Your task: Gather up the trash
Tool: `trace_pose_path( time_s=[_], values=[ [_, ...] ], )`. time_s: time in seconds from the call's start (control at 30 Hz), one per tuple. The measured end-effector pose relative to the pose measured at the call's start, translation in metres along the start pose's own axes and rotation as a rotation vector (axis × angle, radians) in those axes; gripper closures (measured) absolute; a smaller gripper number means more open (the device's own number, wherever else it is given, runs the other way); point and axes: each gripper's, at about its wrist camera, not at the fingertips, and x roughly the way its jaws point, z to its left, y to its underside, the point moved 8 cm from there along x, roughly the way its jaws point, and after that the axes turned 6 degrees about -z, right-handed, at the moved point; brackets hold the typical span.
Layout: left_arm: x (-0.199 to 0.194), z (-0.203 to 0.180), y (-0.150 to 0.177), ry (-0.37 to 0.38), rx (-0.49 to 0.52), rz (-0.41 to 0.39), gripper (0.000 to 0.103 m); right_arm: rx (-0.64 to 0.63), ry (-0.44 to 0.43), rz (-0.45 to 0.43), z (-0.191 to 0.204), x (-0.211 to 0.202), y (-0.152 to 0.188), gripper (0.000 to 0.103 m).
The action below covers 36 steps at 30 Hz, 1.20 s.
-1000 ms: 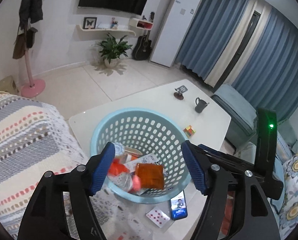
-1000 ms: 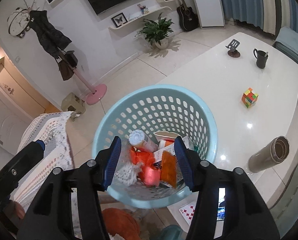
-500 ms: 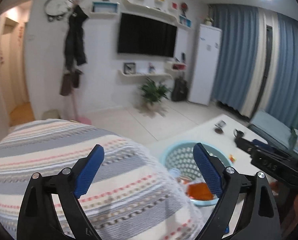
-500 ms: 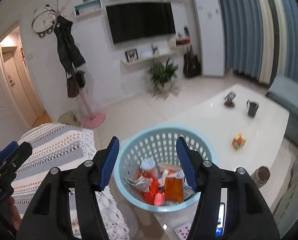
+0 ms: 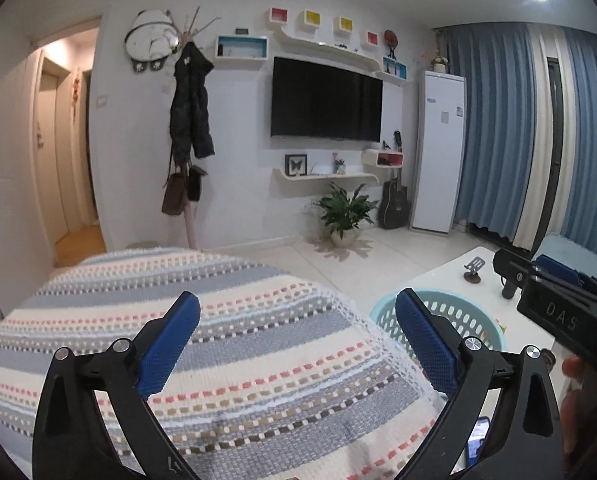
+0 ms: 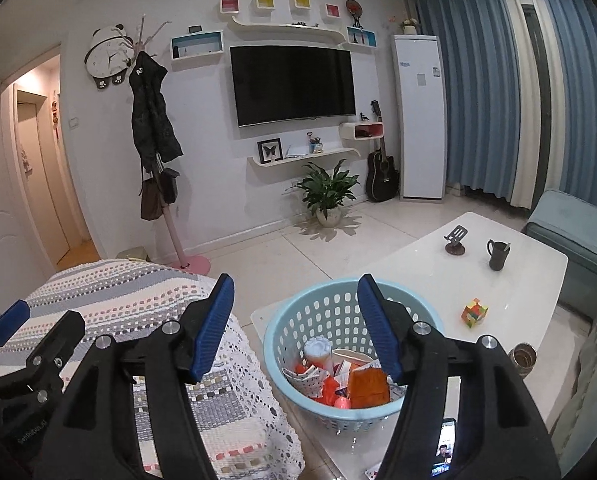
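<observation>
While the left claw (image 5: 296, 344) is opening wide and empty at lower centre over a striped blanket (image 5: 234, 344), the basket (image 5: 470, 316) is peeking at lower right, in the right view the right claw (image 6: 294, 326) is opening, gripping nothing, trash (image 6: 346, 380) sitting inside the basket (image 6: 298, 320) on the worktop (image 6: 510, 292), lower centre.

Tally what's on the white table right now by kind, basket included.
Basket: 1
Phone stand: 1
Mug: 1
Puzzle cube: 1
Metal cup: 1
Phone: 1
Playing card, corner only: 1
Total: 7
</observation>
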Motion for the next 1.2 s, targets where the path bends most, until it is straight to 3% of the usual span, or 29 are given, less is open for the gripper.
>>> trace_pose_path(
  time_s=[0.2,0.7,1.2],
  values=[
    [0.001,0.004,0.001,0.007,-0.015,0.009,0.008,-0.007,0.012,0.027,0.003,0.005,0.021,0.041],
    [0.007,0.017,0.006,0.010,-0.066,0.037,0.008,-0.084,0.031,-0.012,0.014,-0.007,0.019,0.037],
    [0.009,0.023,0.009,0.004,-0.062,0.044,0.008,-0.065,0.049,-0.003,0.006,-0.008,0.020,0.035]
  ],
)
